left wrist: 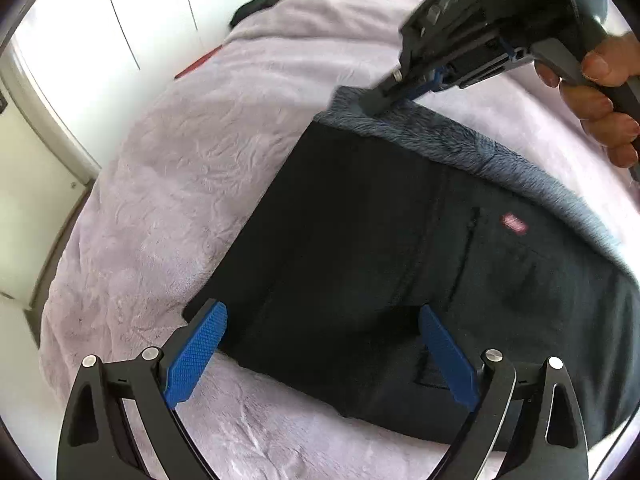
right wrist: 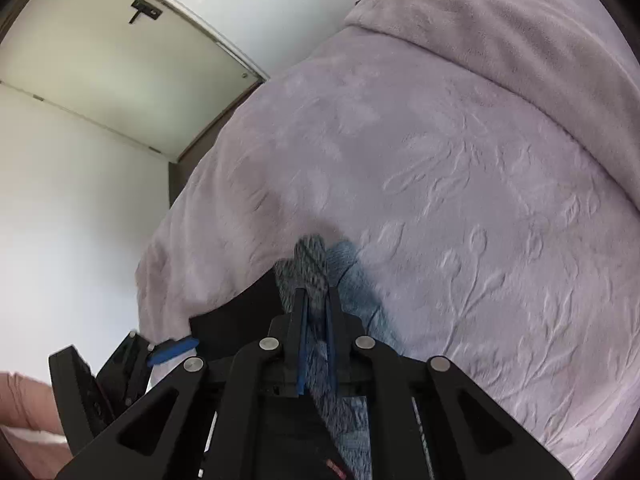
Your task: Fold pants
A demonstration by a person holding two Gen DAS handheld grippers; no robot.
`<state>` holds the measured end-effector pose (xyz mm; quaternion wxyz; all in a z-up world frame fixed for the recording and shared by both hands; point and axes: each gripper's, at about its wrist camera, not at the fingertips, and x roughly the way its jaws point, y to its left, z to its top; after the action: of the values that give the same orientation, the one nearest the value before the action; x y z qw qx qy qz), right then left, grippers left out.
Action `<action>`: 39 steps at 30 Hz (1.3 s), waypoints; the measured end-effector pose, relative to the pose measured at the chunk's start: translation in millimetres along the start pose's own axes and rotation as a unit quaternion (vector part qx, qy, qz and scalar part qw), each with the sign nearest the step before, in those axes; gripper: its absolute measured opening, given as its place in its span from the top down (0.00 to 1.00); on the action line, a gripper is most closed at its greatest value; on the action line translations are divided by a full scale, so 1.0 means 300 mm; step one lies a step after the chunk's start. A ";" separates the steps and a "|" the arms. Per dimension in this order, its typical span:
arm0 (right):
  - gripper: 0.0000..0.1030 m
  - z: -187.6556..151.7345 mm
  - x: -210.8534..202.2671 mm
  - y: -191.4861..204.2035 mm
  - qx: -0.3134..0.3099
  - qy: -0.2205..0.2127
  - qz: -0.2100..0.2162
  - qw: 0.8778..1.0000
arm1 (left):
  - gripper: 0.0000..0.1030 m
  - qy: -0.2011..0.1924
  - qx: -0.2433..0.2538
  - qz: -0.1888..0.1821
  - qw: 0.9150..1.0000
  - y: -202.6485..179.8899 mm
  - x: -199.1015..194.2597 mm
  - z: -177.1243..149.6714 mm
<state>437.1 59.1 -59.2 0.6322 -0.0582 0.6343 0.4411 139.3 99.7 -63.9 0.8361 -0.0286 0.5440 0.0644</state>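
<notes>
Dark pants (left wrist: 360, 240) with a fuzzy grey-blue lining lie partly folded on a lilac blanket. A small pink label (left wrist: 514, 224) shows on them. My left gripper (left wrist: 322, 334) is open, its blue pads on either side of the near edge of the pants. My right gripper (left wrist: 384, 98) is shut on the fuzzy far corner of the pants (right wrist: 316, 264). In the right wrist view its gripper (right wrist: 316, 300) pinches that corner just above the blanket. The left gripper (right wrist: 172, 350) shows at lower left there.
The lilac embossed blanket (left wrist: 180, 168) covers the bed, with a folded-back band (right wrist: 520, 40) at the far end. White wardrobe doors (right wrist: 120, 60) stand beside the bed. A dark item (left wrist: 256, 4) lies at the far end of the bed.
</notes>
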 end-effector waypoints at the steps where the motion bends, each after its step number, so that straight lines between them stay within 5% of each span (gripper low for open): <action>1: 0.91 0.006 0.034 -0.011 0.002 0.012 -0.025 1.000 | 0.06 -0.001 0.004 0.003 1.000 -0.001 0.004 0.005; 4: 0.86 0.000 0.122 -0.031 0.019 0.022 -0.061 0.998 | 0.06 -0.004 0.005 0.002 1.000 0.015 -0.035 0.031; 7: 0.78 -0.030 0.047 -0.031 0.052 -0.025 -0.052 0.997 | 0.06 -0.009 -0.004 -0.001 1.000 0.033 -0.075 0.061; 11: 0.76 -0.127 -0.110 0.003 0.065 -0.059 -0.105 0.991 | 0.06 0.013 -0.009 0.008 1.000 0.007 -0.069 0.109; 16: 0.45 -0.399 -0.283 -0.007 0.137 -0.082 -0.124 0.979 | 0.06 0.028 0.023 0.002 0.999 -0.097 -0.127 0.119; 19: 0.38 -0.591 -0.355 -0.003 0.180 -0.088 -0.135 0.970 | 0.06 0.042 0.051 0.001 0.998 -0.188 -0.182 0.096; 28: 0.26 -1.127 -0.524 -0.009 0.311 -0.113 -0.158 0.930 | 0.05 0.071 0.133 -0.010 0.989 -0.504 -0.329 -0.006; 39: 0.24 -1.567 -0.660 -0.014 0.407 -0.154 -0.161 0.886 | 0.06 0.075 0.229 -0.032 0.970 -0.836 -0.454 -0.114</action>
<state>125.1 -337.0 19.1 0.7526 0.1717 0.6345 0.0400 88.8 -163.1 41.2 0.7788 0.1416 0.6042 -0.0907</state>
